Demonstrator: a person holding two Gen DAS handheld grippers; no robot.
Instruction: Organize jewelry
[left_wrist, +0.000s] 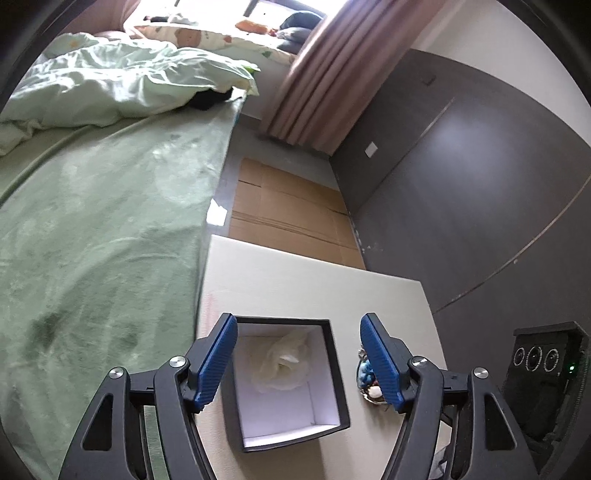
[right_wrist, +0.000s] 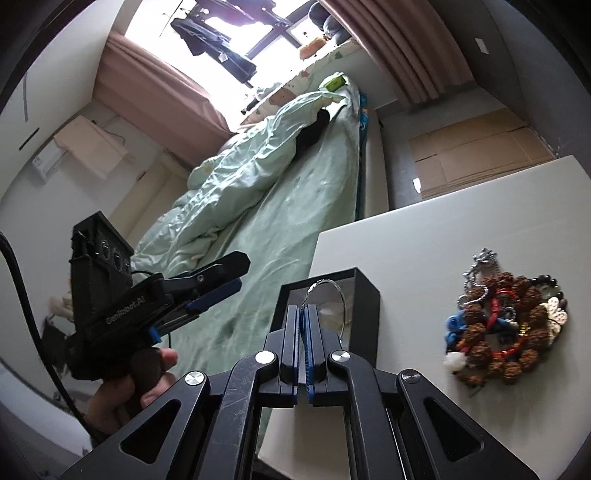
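A black jewelry box (left_wrist: 288, 384) with a white lining stands open on the white table (left_wrist: 295, 280); a white fabric flower (left_wrist: 282, 363) lies inside. My left gripper (left_wrist: 299, 362) is open and hovers over the box, empty. A pile of bead bracelets and chains (right_wrist: 506, 328) lies on the table right of the box (right_wrist: 364, 306); part of the pile shows in the left wrist view (left_wrist: 367, 376). My right gripper (right_wrist: 303, 312) is shut on a thin silver bangle (right_wrist: 327, 295), held just in front of the box.
A bed with a green sheet (left_wrist: 103, 229) and a rumpled duvet borders the table's left side. Flattened cardboard (left_wrist: 288, 206) lies on the floor beyond the table. A dark wall panel (left_wrist: 461, 177) stands at the right. Pink curtains (right_wrist: 155, 92) hang at the window.
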